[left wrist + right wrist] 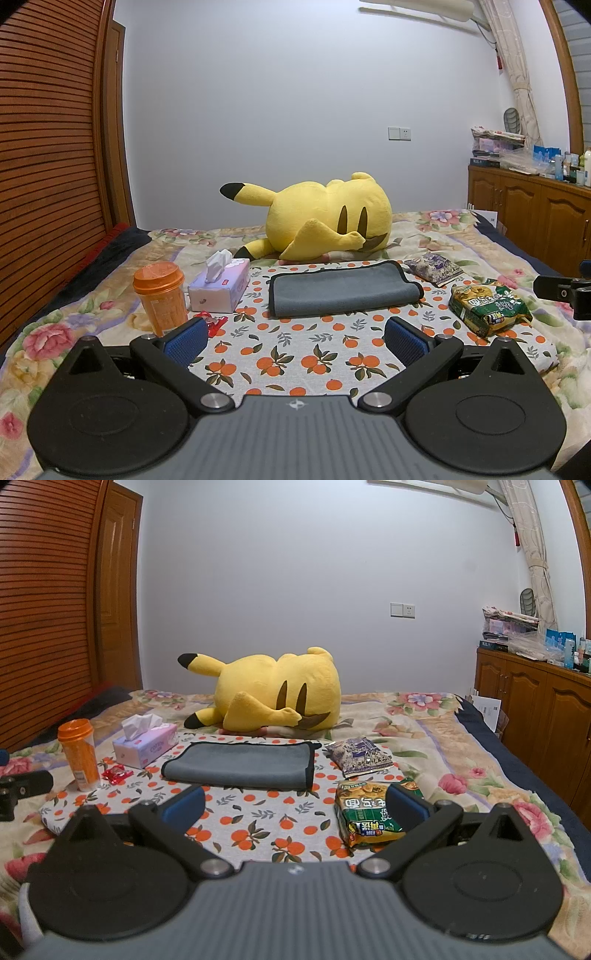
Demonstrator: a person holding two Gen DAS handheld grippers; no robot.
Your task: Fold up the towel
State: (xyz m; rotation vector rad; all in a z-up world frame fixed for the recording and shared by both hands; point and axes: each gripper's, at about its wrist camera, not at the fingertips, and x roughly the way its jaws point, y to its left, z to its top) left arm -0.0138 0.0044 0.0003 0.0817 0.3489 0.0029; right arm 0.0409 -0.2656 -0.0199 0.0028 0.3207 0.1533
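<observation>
Lying flat on the orange-print cloth (295,354), already doubled once, the grey towel (341,291) with a thick rolled end on the right side. Both well apart from it, empty: left gripper (295,338) spread wide, right gripper (295,805) spread wide too. Possible to pinch only the top layer, or the cloth under it. Close by: tissue box (221,286), orange cup (160,297), noodle packet (373,814), easily pushed during the fold.

bare cloth (295,343) before towel (343,291) free; tissue box (219,290) crowds left, noodle pack (489,306) right
</observation>
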